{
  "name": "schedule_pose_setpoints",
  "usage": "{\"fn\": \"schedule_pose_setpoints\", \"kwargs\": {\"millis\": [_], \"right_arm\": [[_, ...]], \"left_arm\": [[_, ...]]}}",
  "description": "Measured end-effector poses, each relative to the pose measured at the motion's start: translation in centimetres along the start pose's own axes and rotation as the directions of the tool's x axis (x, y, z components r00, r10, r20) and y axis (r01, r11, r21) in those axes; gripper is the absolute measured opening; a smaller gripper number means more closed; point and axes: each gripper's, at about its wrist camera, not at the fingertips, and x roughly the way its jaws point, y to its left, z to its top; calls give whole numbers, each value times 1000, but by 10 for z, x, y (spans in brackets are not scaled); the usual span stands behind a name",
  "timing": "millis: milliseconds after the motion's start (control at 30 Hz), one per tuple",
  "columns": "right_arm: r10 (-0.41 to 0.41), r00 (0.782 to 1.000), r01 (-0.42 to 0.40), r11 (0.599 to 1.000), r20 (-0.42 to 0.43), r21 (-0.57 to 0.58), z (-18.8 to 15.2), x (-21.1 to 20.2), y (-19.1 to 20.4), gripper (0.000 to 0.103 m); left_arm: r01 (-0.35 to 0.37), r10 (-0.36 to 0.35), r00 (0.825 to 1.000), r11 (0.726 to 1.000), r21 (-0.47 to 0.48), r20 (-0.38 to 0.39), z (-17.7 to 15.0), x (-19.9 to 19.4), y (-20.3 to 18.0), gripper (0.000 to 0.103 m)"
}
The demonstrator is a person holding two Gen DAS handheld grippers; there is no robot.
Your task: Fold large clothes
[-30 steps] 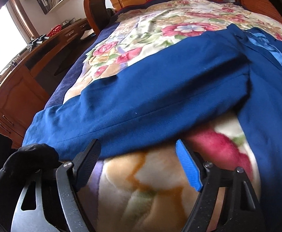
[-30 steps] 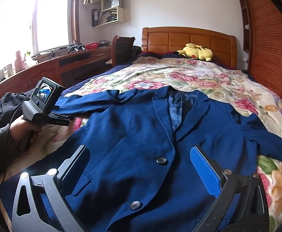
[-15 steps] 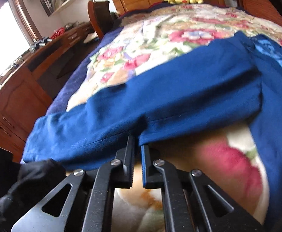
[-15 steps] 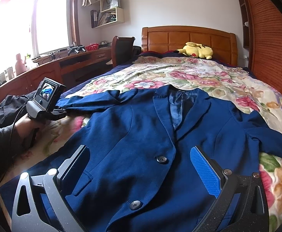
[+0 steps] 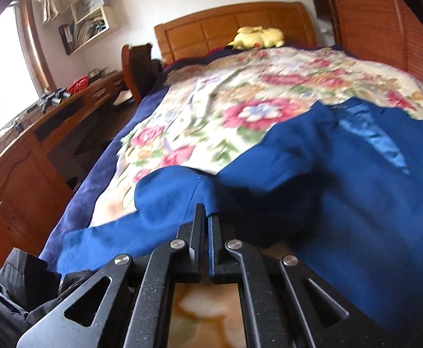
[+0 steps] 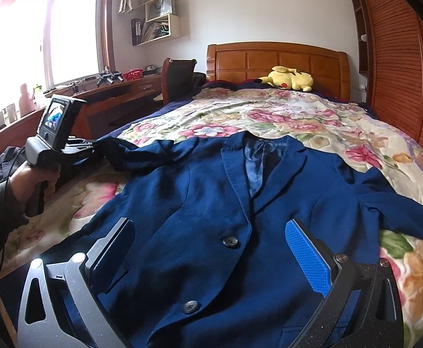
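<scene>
A blue blazer (image 6: 211, 197) lies face up on the flowered bedspread (image 6: 284, 116), buttoned, with its collar toward the headboard. Its left sleeve (image 5: 165, 197) is pinched by my left gripper (image 5: 206, 217), whose jaws are shut on the cloth and hold it lifted off the bed. From the right wrist view, that left gripper (image 6: 95, 146) shows at the far left in a person's hand, with the sleeve (image 6: 142, 153) raised in a fold. My right gripper (image 6: 214, 249) stands open low over the blazer's front, nothing between its fingers. The other sleeve (image 6: 399, 206) stretches out to the right.
A yellow plush toy (image 6: 289, 78) rests by the wooden headboard (image 6: 278, 61). A wooden desk (image 6: 110, 92) and a chair (image 6: 179, 78) run along the left of the bed. Wooden louvred doors (image 6: 399, 72) line the right side. A black garment (image 5: 17, 290) lies at the bed's near left corner.
My left gripper went from open to shut on the blazer's sleeve, then rose and drew the sleeve up off the bed into a fold. The right gripper has stayed where it was.
</scene>
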Motion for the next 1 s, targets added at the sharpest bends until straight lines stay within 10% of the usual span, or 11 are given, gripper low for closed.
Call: {"fn": "schedule_pose_setpoints", "kwargs": {"millis": [600, 1000], "right_arm": [[-16, 1000, 16, 1000, -11, 11, -1, 2, -5, 103], [-8, 1000, 8, 1000, -20, -5, -1, 4, -6, 103]], "left_arm": [[194, -200, 978, 977, 92, 55, 25, -57, -90, 2], [297, -297, 955, 955, -1, -27, -22, -65, -69, 17]]}}
